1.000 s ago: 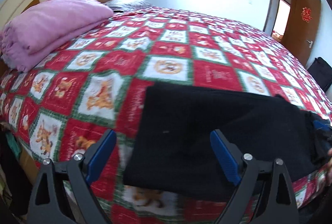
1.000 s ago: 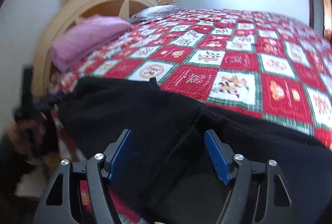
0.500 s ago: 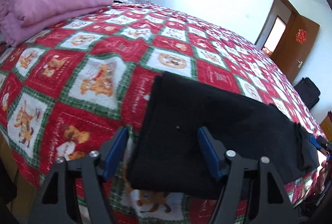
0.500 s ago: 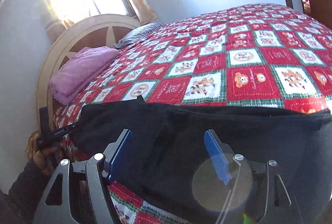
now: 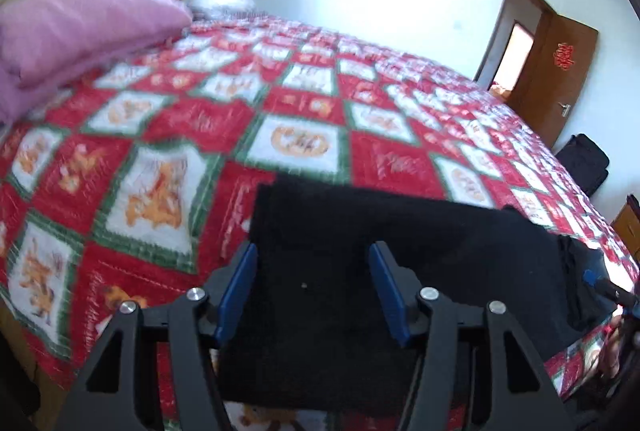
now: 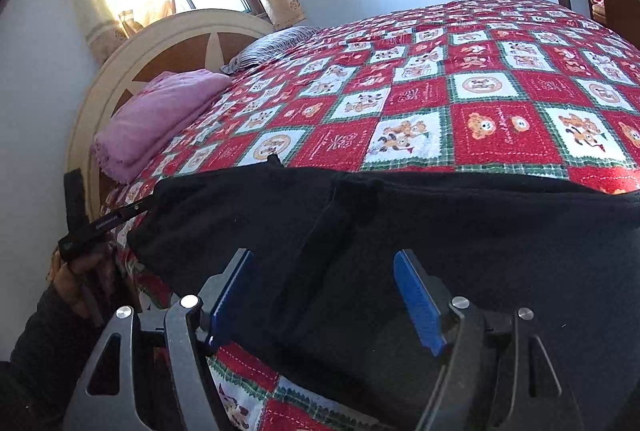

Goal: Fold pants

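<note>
Black pants (image 5: pixel 400 251) lie flat along the near edge of the bed, also in the right wrist view (image 6: pixel 440 231). My left gripper (image 5: pixel 314 287) is open, its blue fingers over the left end of the pants with nothing between them. My right gripper (image 6: pixel 324 295) is open over the right part of the pants, near a seam fold (image 6: pixel 320 227). The left gripper shows at the left of the right wrist view (image 6: pixel 100 223), and the right gripper at the right edge of the left wrist view (image 5: pixel 600 287).
A red, white and green patchwork quilt (image 5: pixel 300 143) covers the bed. A folded pink blanket (image 5: pixel 80 27) lies by the cream headboard (image 6: pixel 160 43). A striped pillow (image 6: pixel 272 47) is beyond it. A brown door (image 5: pixel 560 71) and a black bag (image 5: pixel 584 163) stand right.
My left gripper has moved in over the left end of the pants and its fingers have narrowed. My right gripper has risen and tilted, still open over the pants.
</note>
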`<state>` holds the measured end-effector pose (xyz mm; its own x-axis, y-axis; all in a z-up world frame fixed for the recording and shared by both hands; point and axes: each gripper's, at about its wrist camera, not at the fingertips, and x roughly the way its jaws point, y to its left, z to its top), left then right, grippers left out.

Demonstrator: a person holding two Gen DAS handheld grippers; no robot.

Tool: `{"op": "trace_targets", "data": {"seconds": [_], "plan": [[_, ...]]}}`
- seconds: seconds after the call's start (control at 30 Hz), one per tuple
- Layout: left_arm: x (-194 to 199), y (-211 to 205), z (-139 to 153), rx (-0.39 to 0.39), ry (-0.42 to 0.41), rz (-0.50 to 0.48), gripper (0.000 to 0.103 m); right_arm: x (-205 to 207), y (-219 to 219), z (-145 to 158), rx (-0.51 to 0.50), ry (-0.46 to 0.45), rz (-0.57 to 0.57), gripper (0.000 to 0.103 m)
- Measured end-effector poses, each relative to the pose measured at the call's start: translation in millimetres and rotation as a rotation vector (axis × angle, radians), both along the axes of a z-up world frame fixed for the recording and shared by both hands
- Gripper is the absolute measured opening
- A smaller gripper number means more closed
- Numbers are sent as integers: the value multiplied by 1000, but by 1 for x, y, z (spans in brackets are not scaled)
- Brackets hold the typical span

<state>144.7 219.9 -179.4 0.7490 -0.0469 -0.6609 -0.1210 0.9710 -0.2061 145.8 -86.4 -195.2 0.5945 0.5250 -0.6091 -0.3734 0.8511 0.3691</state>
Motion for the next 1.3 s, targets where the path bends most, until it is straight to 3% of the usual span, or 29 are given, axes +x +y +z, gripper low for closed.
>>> {"op": "trace_targets", "data": {"seconds": [0.07, 0.4, 0.5, 0.57, 0.6, 0.7, 0.73, 0.83, 0.93, 1.0, 1.03, 1.3], "plan": [[1, 4, -3, -10, 12, 9, 65, -1, 1, 0, -4, -3, 3, 74], [-4, 11, -12, -57, 35, -10, 66, -2, 5, -3, -16, 4, 10, 74], [-6, 15, -9, -99, 42, -15, 58, -3, 7, -3, -22, 3, 13, 74], [-9, 10, -5, -86, 38, -21, 39, -3, 8, -4, -23, 2, 13, 74], [-9, 5, -2, -66, 39, -31, 37, -3, 8, -4, -23, 3, 12, 74], [-9, 3, -2, -49, 37, -28, 36, -3, 9, -6, -29, 3, 13, 74], [-8, 6, -5, -59, 36, -27, 41, -2, 9, -6, -32, 3, 14, 74], [-9, 19, -13, -152, 8, -16, 48, -3, 10, -6, -35, 1, 15, 74], [-8, 21, -12, -167, 12, -28, 47, -3, 9, -4, -29, 3, 13, 74], [-9, 21, -10, -182, 15, -48, 33, -3, 8, -4, -28, 3, 12, 74], [-10, 21, -9, -208, 9, -70, 20, -4, 7, -3, -26, 3, 10, 74], [-22, 16, 16, -251, -53, -87, 20, -7, 1, 7, -7, -12, -5, 74]]}}
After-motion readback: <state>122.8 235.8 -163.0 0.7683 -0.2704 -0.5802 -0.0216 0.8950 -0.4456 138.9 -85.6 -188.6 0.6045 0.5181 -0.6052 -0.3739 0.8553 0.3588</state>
